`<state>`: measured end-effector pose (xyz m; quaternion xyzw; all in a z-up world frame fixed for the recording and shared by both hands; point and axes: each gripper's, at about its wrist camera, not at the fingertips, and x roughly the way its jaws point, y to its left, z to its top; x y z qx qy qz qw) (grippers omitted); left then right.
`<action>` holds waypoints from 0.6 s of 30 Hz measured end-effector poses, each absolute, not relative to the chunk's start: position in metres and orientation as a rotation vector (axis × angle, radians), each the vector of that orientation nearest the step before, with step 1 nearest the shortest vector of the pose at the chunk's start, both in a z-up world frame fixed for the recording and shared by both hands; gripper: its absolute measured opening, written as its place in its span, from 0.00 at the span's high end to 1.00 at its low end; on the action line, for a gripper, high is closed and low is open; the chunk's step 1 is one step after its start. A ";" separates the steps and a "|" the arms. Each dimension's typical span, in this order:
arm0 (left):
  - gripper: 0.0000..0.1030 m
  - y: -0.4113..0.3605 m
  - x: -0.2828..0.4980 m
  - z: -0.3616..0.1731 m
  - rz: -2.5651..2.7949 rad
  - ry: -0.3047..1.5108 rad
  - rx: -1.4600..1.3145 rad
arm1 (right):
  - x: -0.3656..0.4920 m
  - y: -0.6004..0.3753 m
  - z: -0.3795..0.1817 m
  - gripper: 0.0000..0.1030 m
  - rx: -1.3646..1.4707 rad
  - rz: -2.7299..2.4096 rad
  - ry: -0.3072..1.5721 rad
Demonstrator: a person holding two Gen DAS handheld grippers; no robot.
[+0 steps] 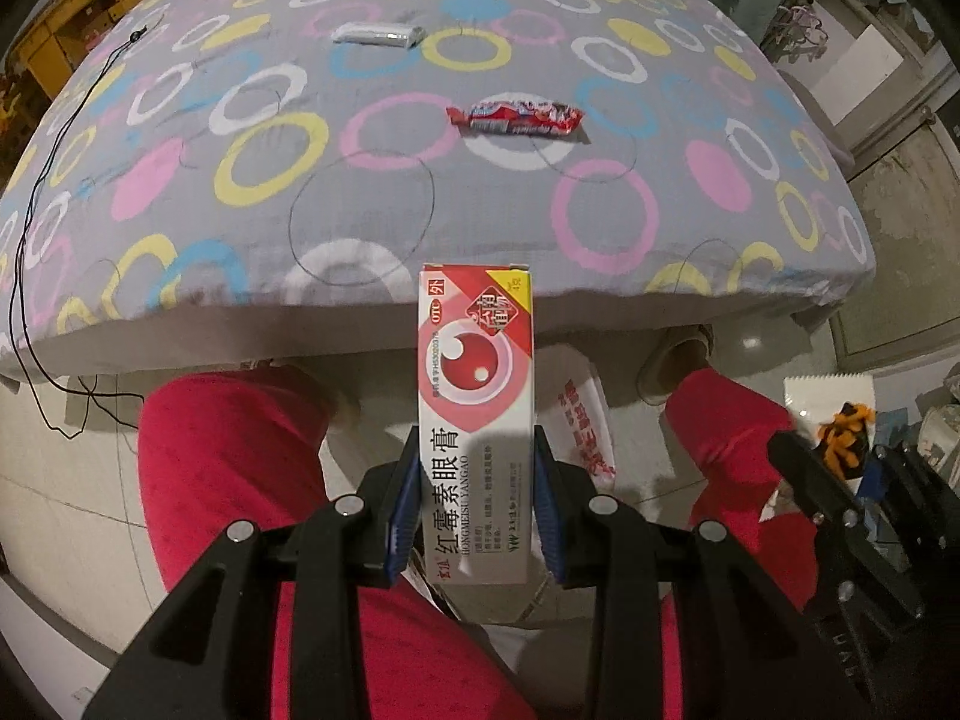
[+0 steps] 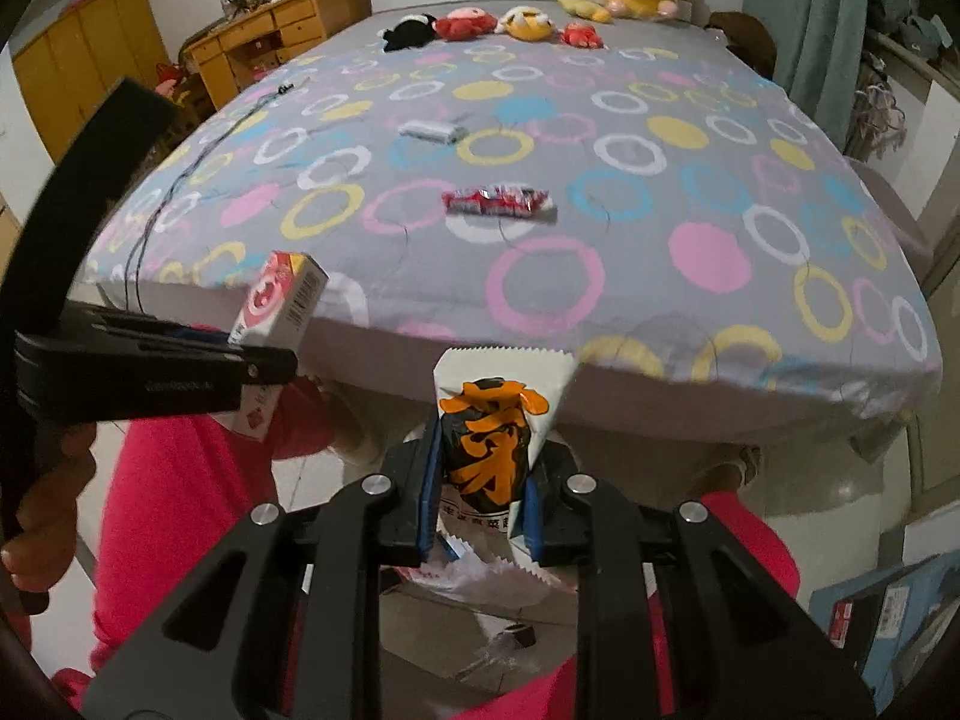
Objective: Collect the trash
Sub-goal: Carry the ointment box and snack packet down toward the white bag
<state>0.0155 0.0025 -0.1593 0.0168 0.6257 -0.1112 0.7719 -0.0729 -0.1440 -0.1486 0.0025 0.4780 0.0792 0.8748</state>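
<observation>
Left hand-held gripper (image 1: 474, 504) is clamped on a red-and-white ointment box (image 1: 477, 396), held lengthwise between the blue pads, front end poking out just past the near edge of the bed (image 1: 540, 228). In the right wrist view the same box (image 2: 279, 306) sits low on the left, below the mattress edge. Black cable (image 1: 54, 168) trails down the bed's left side to the floor.

Still on the bed: white wrapper (image 1: 378, 34) farther back, red snack wrapper (image 1: 516, 119) closer, right of centre — well apart from each other, open sheet around both. Plush toys (image 2: 498, 21) line the far end by the headboard.

Right hand-held gripper (image 2: 480, 489) is closed on an orange-and-black snack packet (image 2: 489, 438), white serrated top edge up, held in front of the mattress edge. Under both grippers — red-trousered legs (image 1: 228, 468) and a white plastic bag (image 1: 585, 420) on the tiled floor. Wooden desk (image 2: 270, 30) stands left of the bed, curtain (image 2: 810, 18) at right.
</observation>
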 end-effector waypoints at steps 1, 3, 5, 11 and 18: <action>0.68 0.001 0.014 -0.162 -0.243 1.359 0.037 | -0.074 -0.144 -0.153 0.79 0.009 0.165 1.006; 0.68 -0.001 0.012 -0.171 -0.254 1.370 0.028 | -0.075 -0.146 -0.165 0.79 0.033 0.167 1.030; 0.68 -0.004 0.010 -0.180 -0.254 1.386 0.026 | -0.075 -0.147 -0.174 0.79 0.050 0.169 1.050; 0.68 -0.006 0.010 -0.206 -0.208 1.408 -0.006 | -0.073 -0.147 -0.196 0.79 0.052 0.171 1.090; 0.68 -0.019 0.012 -0.236 -0.222 1.456 0.033 | -0.068 -0.148 -0.232 0.79 0.079 0.178 1.169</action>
